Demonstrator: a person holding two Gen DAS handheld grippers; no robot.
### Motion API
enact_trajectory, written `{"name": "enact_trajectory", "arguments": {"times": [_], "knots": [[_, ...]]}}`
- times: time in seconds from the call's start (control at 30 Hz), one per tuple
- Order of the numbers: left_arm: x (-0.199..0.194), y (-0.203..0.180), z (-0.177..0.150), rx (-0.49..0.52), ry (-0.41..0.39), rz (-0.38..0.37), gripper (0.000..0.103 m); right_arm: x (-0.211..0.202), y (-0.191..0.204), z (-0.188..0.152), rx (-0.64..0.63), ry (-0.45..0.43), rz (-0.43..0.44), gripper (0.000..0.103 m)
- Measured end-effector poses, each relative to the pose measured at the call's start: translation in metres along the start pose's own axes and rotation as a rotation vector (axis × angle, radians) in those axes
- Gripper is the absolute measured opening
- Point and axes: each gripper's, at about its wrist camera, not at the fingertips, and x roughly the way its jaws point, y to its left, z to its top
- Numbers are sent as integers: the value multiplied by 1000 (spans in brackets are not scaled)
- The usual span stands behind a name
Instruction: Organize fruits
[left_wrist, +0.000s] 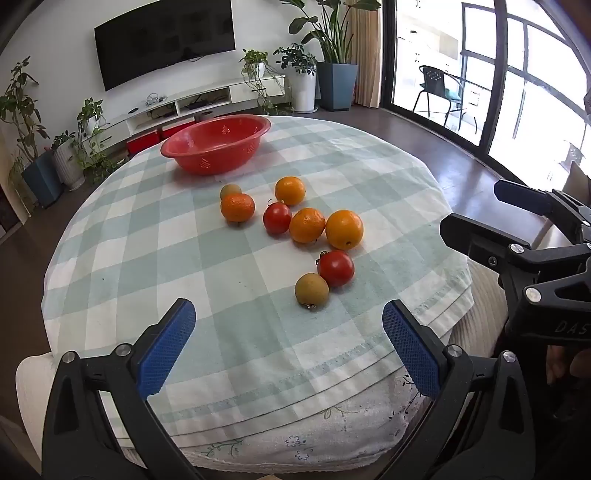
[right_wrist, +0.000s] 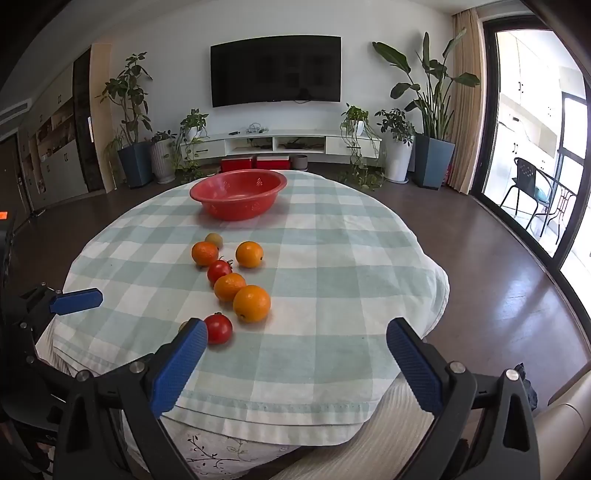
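A red bowl (left_wrist: 216, 143) stands empty at the far side of the round checked table (left_wrist: 147, 258); it also shows in the right wrist view (right_wrist: 239, 192). Several oranges (left_wrist: 344, 229), two red tomatoes (left_wrist: 335, 267) and two brownish-green fruits (left_wrist: 311, 290) lie loose in the middle. My left gripper (left_wrist: 288, 332) is open and empty above the near edge, short of the fruit. My right gripper (right_wrist: 295, 350) is open and empty, with a tomato (right_wrist: 218, 328) just past its left finger. It shows in the left wrist view (left_wrist: 480, 214), off the table's right edge.
The table cloth hangs over the near edge (right_wrist: 273, 413). Beyond the table are a TV (right_wrist: 275, 70), a low white cabinet (right_wrist: 280, 142) and potted plants (right_wrist: 430, 110). A glass door (right_wrist: 535, 147) and dark floor lie to the right.
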Motion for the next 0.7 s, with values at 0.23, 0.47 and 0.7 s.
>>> {"name": "enact_trajectory", "arguments": {"times": [0.23, 0.47, 0.7], "knots": [[-1, -3, -1, 13, 5, 8, 103, 1, 0, 0, 1, 2, 10, 100], [4, -3, 0, 14, 18, 12, 103, 1, -1, -1, 12, 3, 12, 100], [2, 1, 0, 10, 15, 12, 103, 1, -1, -1, 14, 3, 15, 100]]}}
